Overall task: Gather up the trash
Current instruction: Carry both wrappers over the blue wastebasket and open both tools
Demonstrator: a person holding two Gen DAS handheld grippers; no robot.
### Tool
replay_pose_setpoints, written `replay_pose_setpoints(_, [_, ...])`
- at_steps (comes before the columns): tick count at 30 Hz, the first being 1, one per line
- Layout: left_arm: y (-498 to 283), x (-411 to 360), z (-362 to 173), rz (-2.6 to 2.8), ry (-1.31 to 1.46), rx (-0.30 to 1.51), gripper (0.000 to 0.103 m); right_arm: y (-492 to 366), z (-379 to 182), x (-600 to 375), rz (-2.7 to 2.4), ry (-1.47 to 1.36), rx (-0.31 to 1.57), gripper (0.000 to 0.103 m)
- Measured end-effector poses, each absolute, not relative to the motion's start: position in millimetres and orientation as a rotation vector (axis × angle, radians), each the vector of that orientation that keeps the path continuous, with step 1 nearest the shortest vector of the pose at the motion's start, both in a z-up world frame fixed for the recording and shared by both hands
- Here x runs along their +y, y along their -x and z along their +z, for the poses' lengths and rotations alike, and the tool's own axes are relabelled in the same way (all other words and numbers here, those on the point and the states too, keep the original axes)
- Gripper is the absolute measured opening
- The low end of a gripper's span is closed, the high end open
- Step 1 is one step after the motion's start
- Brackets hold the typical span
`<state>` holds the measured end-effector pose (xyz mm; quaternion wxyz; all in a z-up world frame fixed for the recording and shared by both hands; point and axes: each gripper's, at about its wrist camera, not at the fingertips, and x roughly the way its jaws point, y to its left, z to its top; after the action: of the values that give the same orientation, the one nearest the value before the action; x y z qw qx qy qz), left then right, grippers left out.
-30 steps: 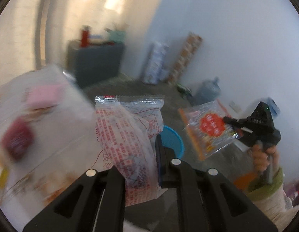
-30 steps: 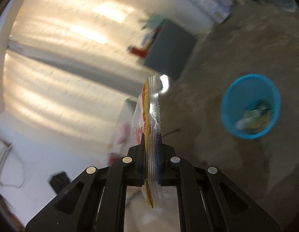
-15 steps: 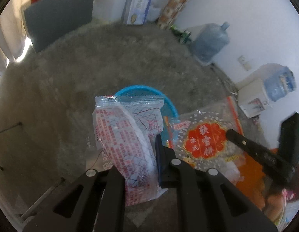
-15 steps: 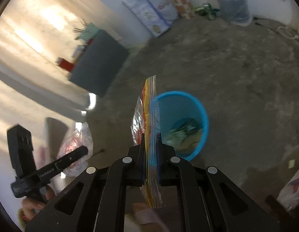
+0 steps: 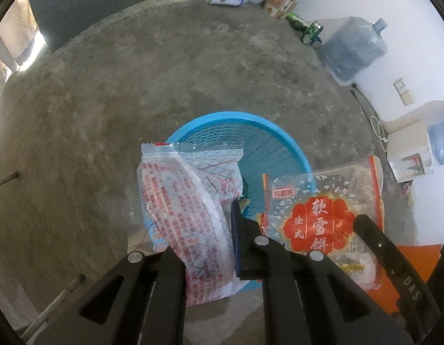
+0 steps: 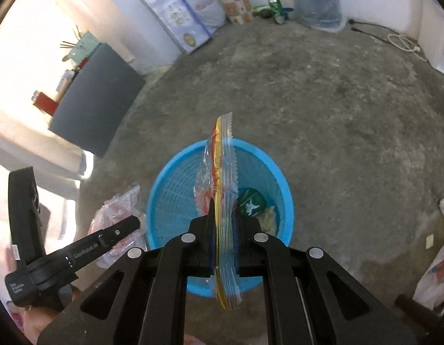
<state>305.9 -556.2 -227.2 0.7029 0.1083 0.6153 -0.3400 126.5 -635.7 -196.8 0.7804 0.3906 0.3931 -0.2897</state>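
Both wrappers hang right over the blue basket (image 6: 164, 201), ready to drop.

We grip the red-and-clear snack bag (image 6: 224, 189) edge-on in the right gripper (image 6: 223, 230), its long axis pointing over the basket mouth; our left gripper (image 5: 204, 241) pinches the red-printed white wrapper (image 5: 187, 201) above the near-left rim. The right one sits more centrally.

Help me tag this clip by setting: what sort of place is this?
Probably a plain room in a home or storeroom: a bare concrete floor, a large water jug standing by the white wall, cardboard boxes leaning in the corner, and a blue mesh wastebasket on the floor.
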Motion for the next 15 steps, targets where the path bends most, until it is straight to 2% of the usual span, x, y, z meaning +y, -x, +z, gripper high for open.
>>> replay_pose_setpoints(3, [-311,-561,-239,-0.767,-0.242,1.36,0.01,-130,-208,-634,-0.664,-0.829,0.858,0.008])
replay_pose_setpoints(8, [-318,-557,-248,-0.756,-0.209,1.363,0.038,-130,-238,-636,-0.689,-0.863,0.884,0.014])
replay_pose_setpoints(9, [-320,-555,-249,-0.75,-0.182,1.374,0.041,-130,-243,-636,-0.69,-0.87,0.892,0.015])
replay_pose_setpoints(11, [-323,-555,-248,-0.738,-0.159,1.371,0.049,-129,-252,-637,-0.699,-0.886,0.912,0.024])
replay_pose_setpoints(12, [-323,-555,-245,-0.743,-0.155,1.362,0.049,-128,-254,-637,-0.7,-0.894,0.914,0.026])
replay_pose_setpoints(14, [-321,-558,-240,-0.754,-0.155,1.347,0.051,-125,-253,-637,-0.696,-0.9,0.901,0.041])
replay_pose_setpoints(15, [-320,-558,-236,-0.755,-0.159,1.336,0.052,-124,-252,-637,-0.697,-0.897,0.899,0.043])
